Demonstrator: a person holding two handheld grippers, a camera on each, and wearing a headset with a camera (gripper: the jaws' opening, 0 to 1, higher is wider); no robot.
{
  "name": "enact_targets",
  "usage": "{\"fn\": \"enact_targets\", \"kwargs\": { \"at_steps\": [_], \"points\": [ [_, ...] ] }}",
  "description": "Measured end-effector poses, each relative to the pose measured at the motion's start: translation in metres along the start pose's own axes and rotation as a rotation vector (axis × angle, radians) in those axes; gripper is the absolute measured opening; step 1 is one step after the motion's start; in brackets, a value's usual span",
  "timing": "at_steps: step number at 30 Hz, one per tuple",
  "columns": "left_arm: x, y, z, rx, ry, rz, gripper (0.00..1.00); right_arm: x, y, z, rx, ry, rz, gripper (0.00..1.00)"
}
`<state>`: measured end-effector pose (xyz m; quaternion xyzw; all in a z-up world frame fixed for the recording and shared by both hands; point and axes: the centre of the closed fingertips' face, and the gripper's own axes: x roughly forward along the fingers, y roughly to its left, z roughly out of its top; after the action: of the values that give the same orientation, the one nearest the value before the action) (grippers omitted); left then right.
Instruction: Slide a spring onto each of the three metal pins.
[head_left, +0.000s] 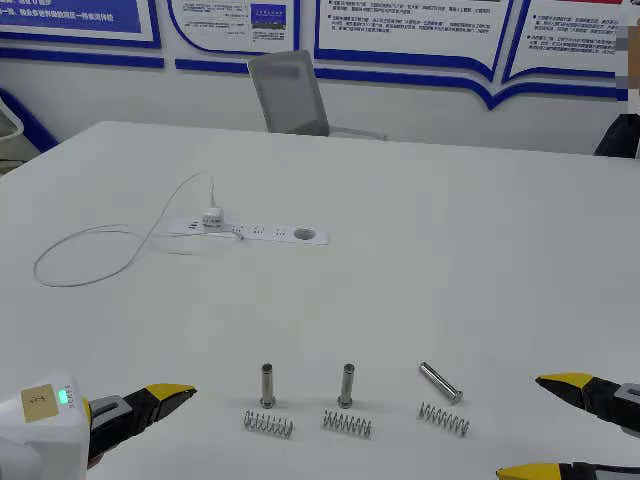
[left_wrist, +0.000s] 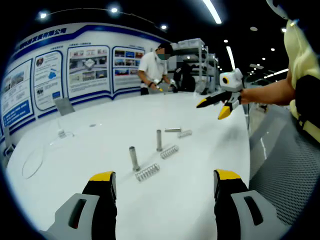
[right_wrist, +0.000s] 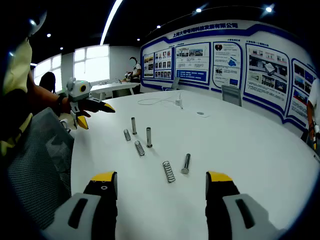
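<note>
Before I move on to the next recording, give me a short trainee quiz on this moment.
1. Multiple choice: how many of the three pins stand upright? A one, B two, C three.
2. True or false: all three springs lie on the table, none on a pin.
3. Fill in: the left gripper and the right gripper both have their fingers ____, holding nothing.
Key: 1 B; 2 true; 3 open.
</note>
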<state>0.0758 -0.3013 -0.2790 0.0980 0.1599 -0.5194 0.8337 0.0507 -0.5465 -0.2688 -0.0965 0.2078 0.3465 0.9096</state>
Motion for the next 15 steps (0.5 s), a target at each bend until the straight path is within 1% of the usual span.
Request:
{"fn": "enact_targets", "kwargs": {
  "at_steps": [15],
  "points": [
    [0.0001,0.0005,-0.0015,-0.007,0.005,0.019,0.81,0.0003,-0.0024,0.0013,0.004,-0.004,0.003,0.73]
  ]
}}
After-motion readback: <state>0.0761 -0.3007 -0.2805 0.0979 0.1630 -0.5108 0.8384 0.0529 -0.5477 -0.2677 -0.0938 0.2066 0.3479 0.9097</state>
